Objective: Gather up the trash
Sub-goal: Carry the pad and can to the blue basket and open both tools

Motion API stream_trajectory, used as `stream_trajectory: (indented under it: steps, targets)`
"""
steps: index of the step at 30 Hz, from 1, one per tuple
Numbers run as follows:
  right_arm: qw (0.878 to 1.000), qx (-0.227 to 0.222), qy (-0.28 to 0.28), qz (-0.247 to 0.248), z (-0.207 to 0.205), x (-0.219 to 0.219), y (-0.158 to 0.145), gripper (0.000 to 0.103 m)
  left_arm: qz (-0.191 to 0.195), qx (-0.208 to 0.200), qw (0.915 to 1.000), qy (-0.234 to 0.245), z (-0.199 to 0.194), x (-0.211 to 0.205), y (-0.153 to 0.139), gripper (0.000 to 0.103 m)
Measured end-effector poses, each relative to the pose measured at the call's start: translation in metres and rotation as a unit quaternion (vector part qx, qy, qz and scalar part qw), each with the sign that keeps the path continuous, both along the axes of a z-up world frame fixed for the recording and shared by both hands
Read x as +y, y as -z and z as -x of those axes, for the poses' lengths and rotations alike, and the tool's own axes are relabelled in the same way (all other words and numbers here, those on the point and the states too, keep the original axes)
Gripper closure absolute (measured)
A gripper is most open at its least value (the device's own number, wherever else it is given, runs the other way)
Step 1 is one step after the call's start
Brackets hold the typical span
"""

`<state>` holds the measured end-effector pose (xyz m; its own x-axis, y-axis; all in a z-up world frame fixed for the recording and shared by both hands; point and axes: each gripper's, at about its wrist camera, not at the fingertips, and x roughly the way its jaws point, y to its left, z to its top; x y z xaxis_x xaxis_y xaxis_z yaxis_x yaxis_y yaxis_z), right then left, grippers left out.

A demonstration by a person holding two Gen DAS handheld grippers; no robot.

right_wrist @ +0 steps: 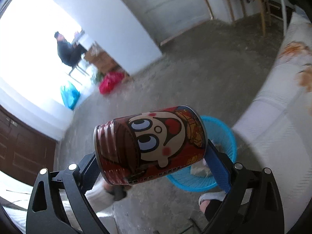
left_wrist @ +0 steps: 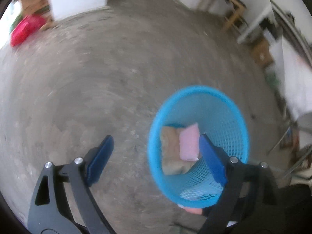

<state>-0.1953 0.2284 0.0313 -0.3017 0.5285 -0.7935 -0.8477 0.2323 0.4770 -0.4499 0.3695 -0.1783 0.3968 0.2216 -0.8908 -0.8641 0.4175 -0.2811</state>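
The right tool (right_wrist: pixel 150 159) is clamping a red cartoon-printed can (right_wrist: pixel 150 146) end to end, its long axis lying crosswise between the fingers, ribbed end to the left. It is hanging above the floor, near the blue basket (right_wrist: pixel 232 136). Judged light, stiff and slick; a grip across the ends is suiting it. The left tool (left_wrist: pixel 154 156) is standing wide, holding nothing.

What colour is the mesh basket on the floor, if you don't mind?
Bright blue basket, clearest in the left wrist view.
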Motion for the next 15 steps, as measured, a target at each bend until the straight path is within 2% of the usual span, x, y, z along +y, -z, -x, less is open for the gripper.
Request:
stream_trajectory:
  steps: [3,6,11,13,15]
  targets:
    - [0.997,-0.019,-0.026,0.064,0.021,0.028,0.050,0.010,-0.003,-0.011,0.9995,-0.028,0.028,0.006,-0.010,0.018]
    - [0.991,-0.044,-0.032,0.120,0.032,0.037,0.099,0.010,0.003,-0.019,0.9990,-0.039,0.040,0.009,-0.011,0.018]
    - [0.968,-0.057,-0.003,0.245,0.023,0.055,0.201,0.010,0.008,-0.025,0.9979,-0.059,0.063,0.011,-0.016,0.018]
    - [0.956,-0.059,0.001,0.288,0.015,0.057,0.234,0.010,0.007,-0.020,0.9982,-0.056,0.066,0.010,-0.015,0.018]
    - [0.948,-0.042,0.014,0.315,0.008,0.058,0.256,0.009,0.006,-0.013,0.9985,-0.052,0.066,0.010,-0.015,0.018]
